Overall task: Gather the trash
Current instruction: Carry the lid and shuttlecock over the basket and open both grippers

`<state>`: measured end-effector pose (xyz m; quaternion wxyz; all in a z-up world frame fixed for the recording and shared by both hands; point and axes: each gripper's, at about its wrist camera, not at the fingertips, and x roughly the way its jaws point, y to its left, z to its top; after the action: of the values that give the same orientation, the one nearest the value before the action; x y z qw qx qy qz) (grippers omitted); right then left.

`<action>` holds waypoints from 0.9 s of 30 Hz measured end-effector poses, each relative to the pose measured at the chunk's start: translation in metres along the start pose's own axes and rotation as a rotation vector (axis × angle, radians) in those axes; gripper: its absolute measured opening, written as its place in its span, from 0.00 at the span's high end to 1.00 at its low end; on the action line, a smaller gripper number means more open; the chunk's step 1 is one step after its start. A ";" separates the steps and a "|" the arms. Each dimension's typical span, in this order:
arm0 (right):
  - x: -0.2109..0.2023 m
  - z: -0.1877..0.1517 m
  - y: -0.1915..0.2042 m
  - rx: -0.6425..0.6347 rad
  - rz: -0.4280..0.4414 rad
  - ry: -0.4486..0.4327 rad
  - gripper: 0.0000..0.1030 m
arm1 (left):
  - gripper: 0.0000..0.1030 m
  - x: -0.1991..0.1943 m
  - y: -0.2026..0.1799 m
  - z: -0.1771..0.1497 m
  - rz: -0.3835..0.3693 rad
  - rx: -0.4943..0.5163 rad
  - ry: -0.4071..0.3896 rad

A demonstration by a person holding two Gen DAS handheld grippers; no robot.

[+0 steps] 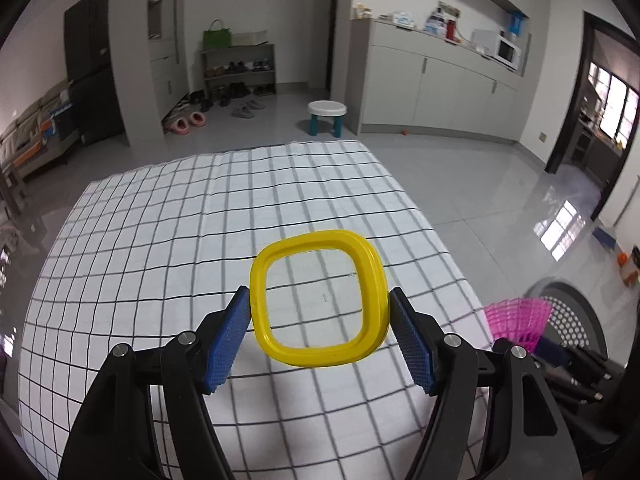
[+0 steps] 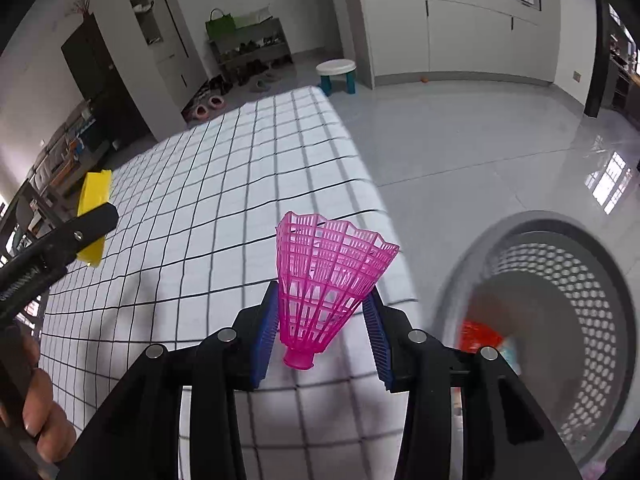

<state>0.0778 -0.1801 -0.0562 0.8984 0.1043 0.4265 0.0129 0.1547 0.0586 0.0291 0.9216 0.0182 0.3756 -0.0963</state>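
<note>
here, left fingers (image 1: pixel 320 332) clamp yellow ring (image 1: pixel 320 298), right fingers (image 2: pixel 322 338) clamp pink shuttlecock (image 2: pixel 328 280), perforated bin (image 2: pixel 560 320) beside, perhaps red scrap (image 2: pixel 478 338) inside

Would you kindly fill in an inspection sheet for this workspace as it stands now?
Surface: table under a white, black-gridded cloth.
Job's things: yellow ring, pink shuttlecock, grey perforated bin on the floor beside the table, with something red inside.
Clutter: nothing seen on the cloth.
Grippers: left gripper shut on the ring; right gripper shut on the shuttlecock.
Cables: nothing seen.
Surroundings: stool, shoe rack, cabinets with microwave.
</note>
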 end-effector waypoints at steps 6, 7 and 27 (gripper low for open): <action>-0.031 -0.012 -0.039 0.032 -0.028 -0.021 0.61 | 0.34 -0.017 -0.038 -0.008 -0.034 0.050 -0.004; -0.037 -0.015 -0.047 0.038 -0.039 -0.024 0.61 | 0.34 -0.019 -0.045 -0.010 -0.046 0.056 -0.003; -0.083 -0.061 -0.196 0.196 -0.195 -0.015 0.61 | 0.34 -0.005 -0.216 -0.045 -0.291 0.248 0.087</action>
<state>-0.0350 -0.3705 -0.0698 0.8840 0.1498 0.4271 -0.1169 0.0788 -0.1479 0.0087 0.8715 0.0811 0.3992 -0.2729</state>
